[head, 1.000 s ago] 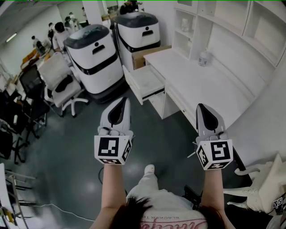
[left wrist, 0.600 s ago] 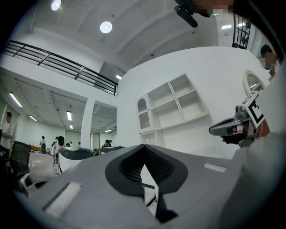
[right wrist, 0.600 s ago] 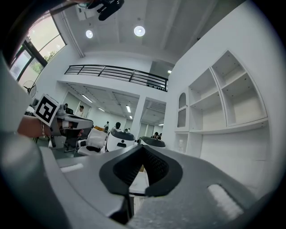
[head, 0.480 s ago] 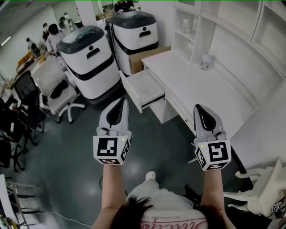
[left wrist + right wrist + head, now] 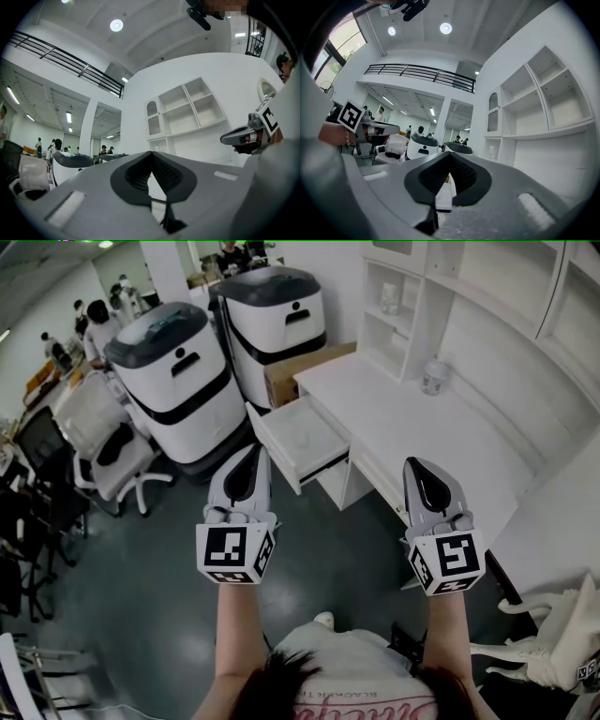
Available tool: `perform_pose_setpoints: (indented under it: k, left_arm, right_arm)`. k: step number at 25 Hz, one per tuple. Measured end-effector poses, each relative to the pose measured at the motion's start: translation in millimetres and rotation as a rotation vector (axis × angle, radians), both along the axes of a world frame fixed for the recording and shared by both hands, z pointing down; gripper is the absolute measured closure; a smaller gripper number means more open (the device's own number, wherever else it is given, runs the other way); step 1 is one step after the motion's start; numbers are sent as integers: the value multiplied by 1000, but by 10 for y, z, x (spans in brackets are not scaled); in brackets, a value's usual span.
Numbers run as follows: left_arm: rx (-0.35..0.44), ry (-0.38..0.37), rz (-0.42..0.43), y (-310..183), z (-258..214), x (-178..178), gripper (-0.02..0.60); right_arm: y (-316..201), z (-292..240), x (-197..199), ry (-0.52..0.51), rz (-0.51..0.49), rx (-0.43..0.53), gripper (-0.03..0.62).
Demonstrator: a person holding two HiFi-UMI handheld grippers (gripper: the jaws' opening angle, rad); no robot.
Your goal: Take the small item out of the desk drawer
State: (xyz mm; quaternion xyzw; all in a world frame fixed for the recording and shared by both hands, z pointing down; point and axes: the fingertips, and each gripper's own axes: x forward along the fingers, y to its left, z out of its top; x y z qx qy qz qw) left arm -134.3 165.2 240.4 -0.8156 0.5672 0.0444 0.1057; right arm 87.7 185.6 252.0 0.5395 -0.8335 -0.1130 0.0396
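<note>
The white desk (image 5: 441, 442) stands ahead on the right, and its drawer (image 5: 314, 423) is pulled open towards the left. The drawer's inside looks pale, and I cannot make out a small item in it from here. My left gripper (image 5: 257, 450) is held level just short of the drawer's front, jaws shut on nothing (image 5: 151, 153). The right gripper (image 5: 413, 463) hovers by the desk's near edge, also shut and empty (image 5: 449, 153). Each gripper shows at the edge of the other's view.
Two big white machines with dark lids (image 5: 173, 371) (image 5: 274, 320) stand left of the desk, with a cardboard box (image 5: 295, 371) between them and the desk. A jar (image 5: 433, 377) sits on the desktop under wall shelves (image 5: 403, 296). Office chairs (image 5: 98, 432) and people are at far left.
Both grippers have been carried forward towards the desk, still shut. The open drawer and desk now lie nearer and lower in the head view.
</note>
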Motion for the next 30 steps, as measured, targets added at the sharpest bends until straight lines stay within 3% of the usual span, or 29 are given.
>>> perform_pose_setpoints:
  k: [17,30]
  left_arm:
    - [-29,-5,-2,-411,164,-105,569]
    - [-29,-7,-21,-1046,198,-119,571]
  right_arm:
    - [-389,160,-252,-16,-72,-17,592]
    - [-1071,209,-218,-15,-74,-24,592]
